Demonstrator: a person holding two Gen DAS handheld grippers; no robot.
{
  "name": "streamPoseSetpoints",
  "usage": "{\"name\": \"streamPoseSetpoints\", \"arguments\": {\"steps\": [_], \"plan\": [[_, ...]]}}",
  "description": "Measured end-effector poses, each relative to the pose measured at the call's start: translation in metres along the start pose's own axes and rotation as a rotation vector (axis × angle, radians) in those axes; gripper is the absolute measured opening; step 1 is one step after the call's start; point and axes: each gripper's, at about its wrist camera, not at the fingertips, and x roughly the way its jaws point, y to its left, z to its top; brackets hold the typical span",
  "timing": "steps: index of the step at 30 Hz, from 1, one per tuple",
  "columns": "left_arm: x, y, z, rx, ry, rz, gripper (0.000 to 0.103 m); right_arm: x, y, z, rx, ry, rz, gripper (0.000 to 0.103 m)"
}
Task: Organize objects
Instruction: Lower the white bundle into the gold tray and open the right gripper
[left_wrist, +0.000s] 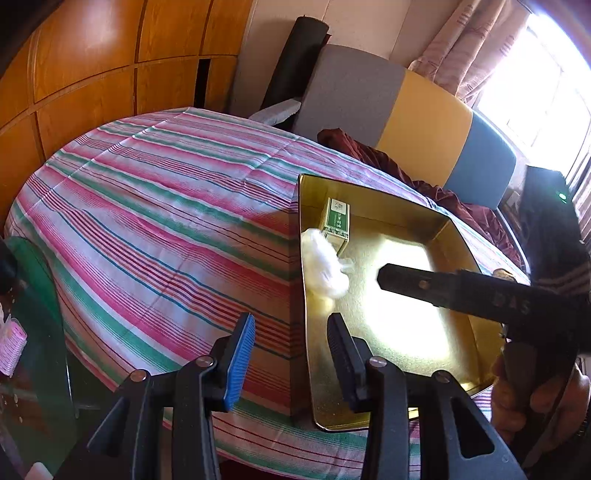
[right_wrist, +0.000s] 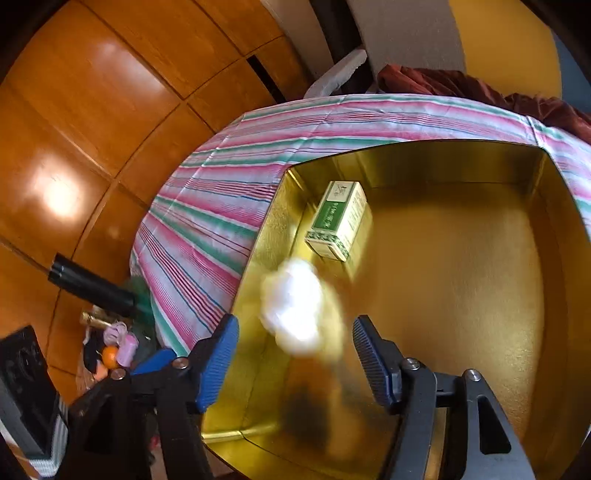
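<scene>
Inside the gold tray (right_wrist: 461, 295) on the striped bed (left_wrist: 147, 221), beside the green box (right_wrist: 338, 221), lies a blurred white bundle (right_wrist: 295, 306), probably soft, light cotton best pinched mid-body; left gripper (left_wrist: 291, 350) and right gripper (right_wrist: 295, 362) hang apart, empty.

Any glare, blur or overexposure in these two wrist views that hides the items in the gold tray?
Left wrist: sunlight blows out the gold tray floor and the window; the white fluffy bundle is soft. Right wrist: the bundle is overexposed and smeared, seemingly by motion; the green box stays legible, with slight blur. Both: heavy fisheye bending.
</scene>
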Motion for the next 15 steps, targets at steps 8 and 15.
{"name": "streamPoseSetpoints", "arguments": {"steps": [8, 15], "plan": [[0.005, -0.011, -0.007, 0.023, 0.029, -0.016, 0.041, -0.034, -0.024, -0.019, 0.021, -0.05, -0.059, 0.067], [0.006, -0.029, -0.012, 0.053, 0.033, -0.054, 0.041, -0.077, -0.05, -0.038, 0.048, -0.127, -0.118, 0.073]]}}
